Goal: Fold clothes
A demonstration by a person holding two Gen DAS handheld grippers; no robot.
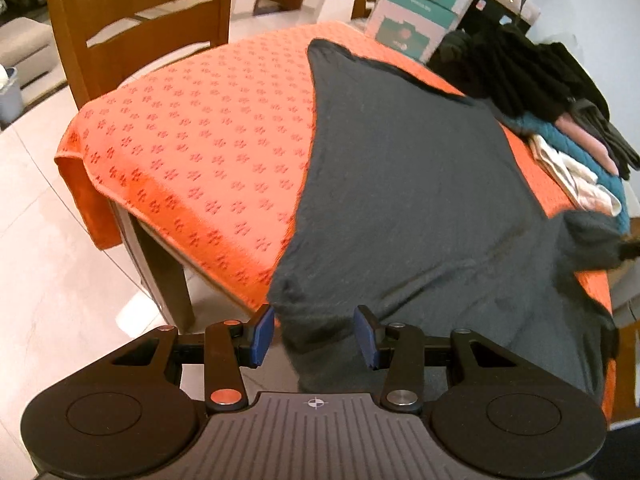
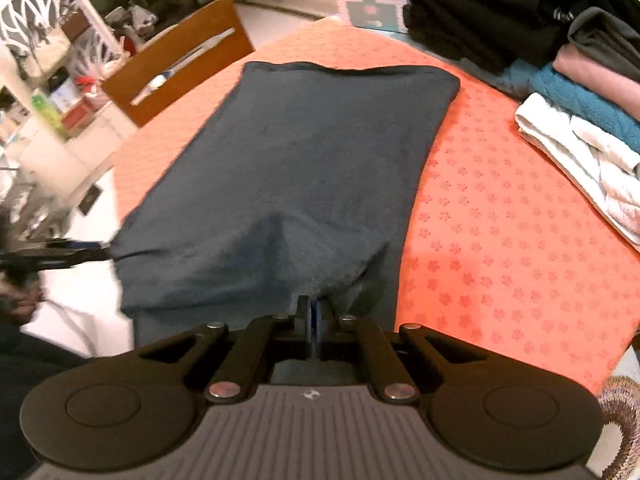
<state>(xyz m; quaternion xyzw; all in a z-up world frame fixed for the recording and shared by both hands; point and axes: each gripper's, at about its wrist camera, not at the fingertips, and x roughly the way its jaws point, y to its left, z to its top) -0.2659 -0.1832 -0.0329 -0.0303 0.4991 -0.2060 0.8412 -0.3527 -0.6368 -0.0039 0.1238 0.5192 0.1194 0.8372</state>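
A dark grey garment (image 1: 400, 180) lies spread flat on the orange patterned tablecloth (image 1: 192, 140), its near end hanging over the table's front edge. My left gripper (image 1: 314, 334) is open, its blue pads (image 1: 262, 334) on either side of the garment's near left corner without pinching it. In the right wrist view the same garment (image 2: 300, 152) stretches away from me, and my right gripper (image 2: 314, 318) is shut on a bunched fold of its near edge, which is lifted slightly. The left gripper (image 2: 80, 256) shows at the far left, by the garment's corner.
Folded clothes are stacked at the table's right side: white (image 2: 580, 160), teal (image 2: 580, 96), pink and grey pieces, with a black pile (image 2: 480, 12) behind. Teal-and-white boxes (image 1: 416, 20) stand at the back. A wooden chair (image 1: 140, 32) sits at the far left edge, over pale floor tiles.
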